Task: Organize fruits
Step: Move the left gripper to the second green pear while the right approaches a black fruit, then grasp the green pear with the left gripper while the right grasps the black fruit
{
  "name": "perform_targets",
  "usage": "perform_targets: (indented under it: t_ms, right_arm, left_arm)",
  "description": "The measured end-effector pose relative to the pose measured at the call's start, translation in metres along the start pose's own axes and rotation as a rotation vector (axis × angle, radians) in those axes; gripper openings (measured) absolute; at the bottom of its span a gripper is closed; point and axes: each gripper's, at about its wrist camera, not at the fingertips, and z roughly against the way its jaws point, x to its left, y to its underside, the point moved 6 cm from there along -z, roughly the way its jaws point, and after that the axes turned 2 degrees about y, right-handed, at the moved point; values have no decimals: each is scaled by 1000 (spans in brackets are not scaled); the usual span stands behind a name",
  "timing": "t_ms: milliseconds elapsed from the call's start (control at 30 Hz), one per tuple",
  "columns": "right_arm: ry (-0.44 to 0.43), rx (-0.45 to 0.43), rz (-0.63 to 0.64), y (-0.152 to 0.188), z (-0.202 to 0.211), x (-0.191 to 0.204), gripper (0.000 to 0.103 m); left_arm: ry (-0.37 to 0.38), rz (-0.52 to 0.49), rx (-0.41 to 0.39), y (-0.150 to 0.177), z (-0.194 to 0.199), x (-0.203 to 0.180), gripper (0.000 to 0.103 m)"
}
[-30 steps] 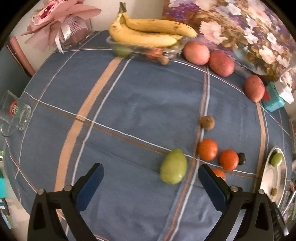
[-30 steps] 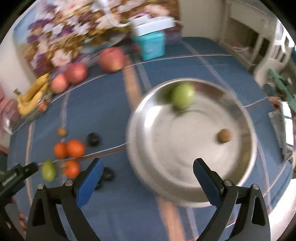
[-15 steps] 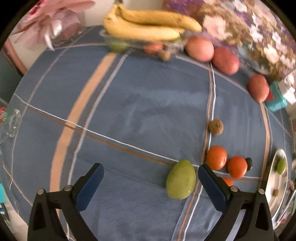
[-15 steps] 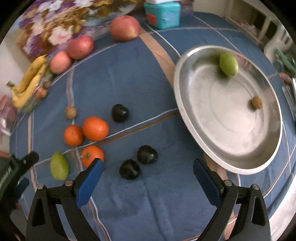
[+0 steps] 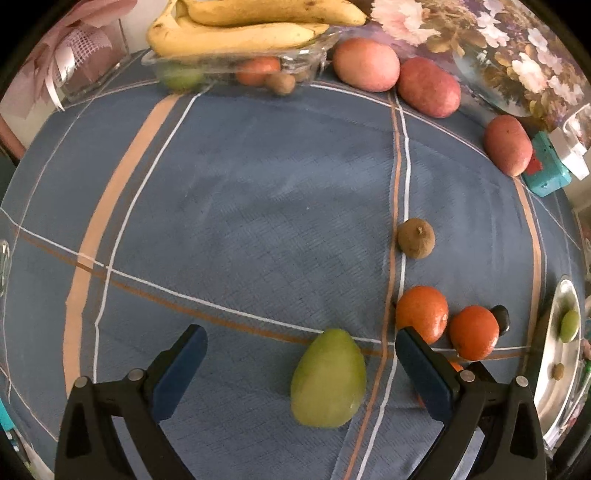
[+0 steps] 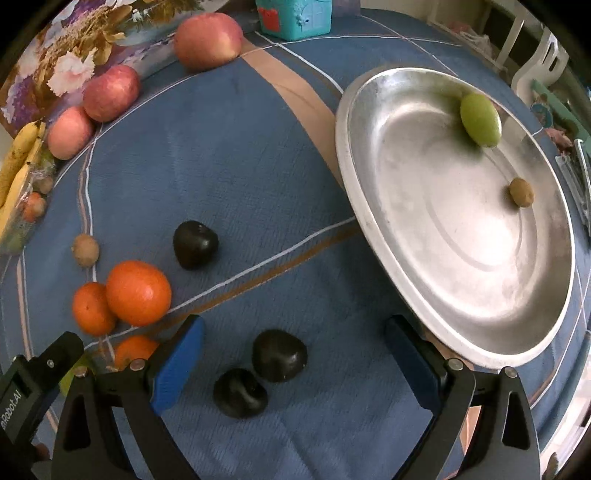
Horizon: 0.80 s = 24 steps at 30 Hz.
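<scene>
A smooth, matte green mango (image 5: 328, 380), egg-shaped, lies low in the frame between the spread, empty left tool (image 5: 301, 365). The right tool (image 6: 293, 354), equally wide and empty, frames two glossy dark plums (image 6: 279, 355) beside a dull metal tray (image 6: 369, 229).

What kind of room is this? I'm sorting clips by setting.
Most likely a home dining room: a table under a blue striped tablecloth, fruit such as bananas laid out on it, a metal tray, and white chairs beyond.
</scene>
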Motion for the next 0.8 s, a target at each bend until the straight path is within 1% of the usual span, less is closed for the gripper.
perform_targets:
  t_ms: [33,200,400,533,633,700,733,767,800]
  right_arm:
    - [-4,1,6,-1,-2,3,103]
    - [23,-7,23,-3,-5,8,103]
    - [38,-15,6,1,-4,15,103]
    - [38,-4,-4,1,-4,12,103]
    - [31,4,13,0,-6,8,103]
    - [22,31,21,-4,-8,8,103]
    - [13,39,11,-6,-8,7,102]
    - [7,38,-3,-5,-6,6,99]
    - [7,35,-20,-6,-3,4,96]
  left_arm:
    - [0,1,3,0,-2,0,103]
    - [-35,-39,34,5,-12,-4,103]
    - [-22,-32,43,2,-16,-3,103]
    - [-23,-22,55,4,-14,12,103]
    - [-8,8,56,3,-13,19,101]
    - [4,21,56,5,-11,22,95]
    - [0,21,55,5,-8,24,89]
    - [-7,18,54,5,-6,25,82]
    - [-2,14,53,4,-5,26,80]
